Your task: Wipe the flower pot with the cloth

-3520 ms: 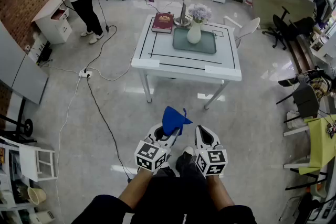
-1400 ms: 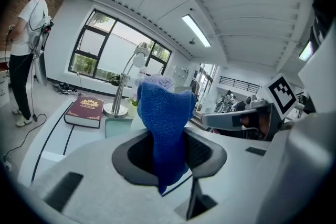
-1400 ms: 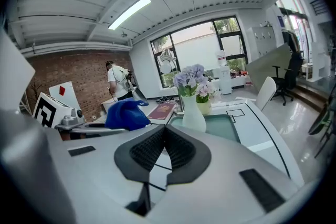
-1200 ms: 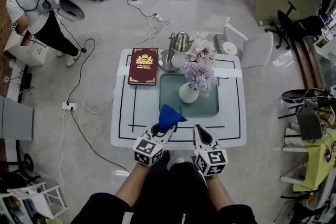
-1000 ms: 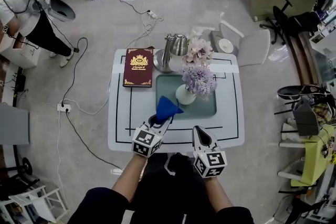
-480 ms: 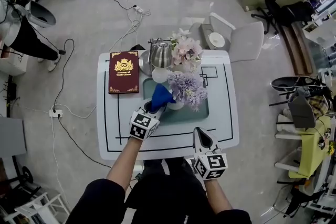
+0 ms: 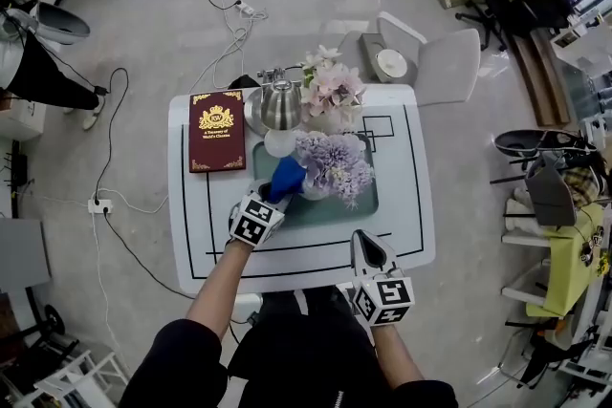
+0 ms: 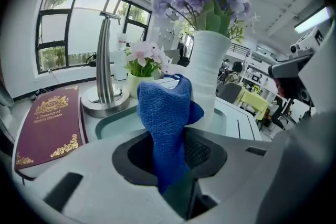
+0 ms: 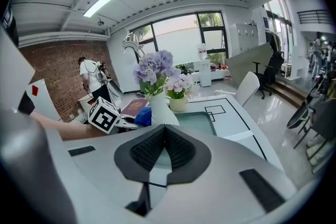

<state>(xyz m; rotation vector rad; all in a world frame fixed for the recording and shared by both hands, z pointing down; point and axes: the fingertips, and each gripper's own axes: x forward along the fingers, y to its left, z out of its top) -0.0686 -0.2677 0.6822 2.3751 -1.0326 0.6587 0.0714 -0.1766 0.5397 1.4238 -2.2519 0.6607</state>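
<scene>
Left gripper (image 8: 173,162) clamped on a blue terry cloth (image 8: 165,110). The cloth's folded peak stands upright, just beside the white ribbed pot (image 8: 212,78); contact unclear. Pot sits on a teal rectangular tray (image 7: 325,210), mid-table (image 7: 402,205). Right gripper (image 9: 163,136) closed and empty, at the near table edge.

— Entry one, left side?
— My left gripper (image 7: 271,201): centre-left of frame, bare forearm (image 7: 215,287) stretched up the frame, marker cube facing up, jaws clamped on the blue cloth (image 7: 286,175).
— Entry two, right side?
— My right gripper (image 7: 365,242): lower centre, close in to my body, tips pointing up the frame, jaws pressed together, empty.
</scene>
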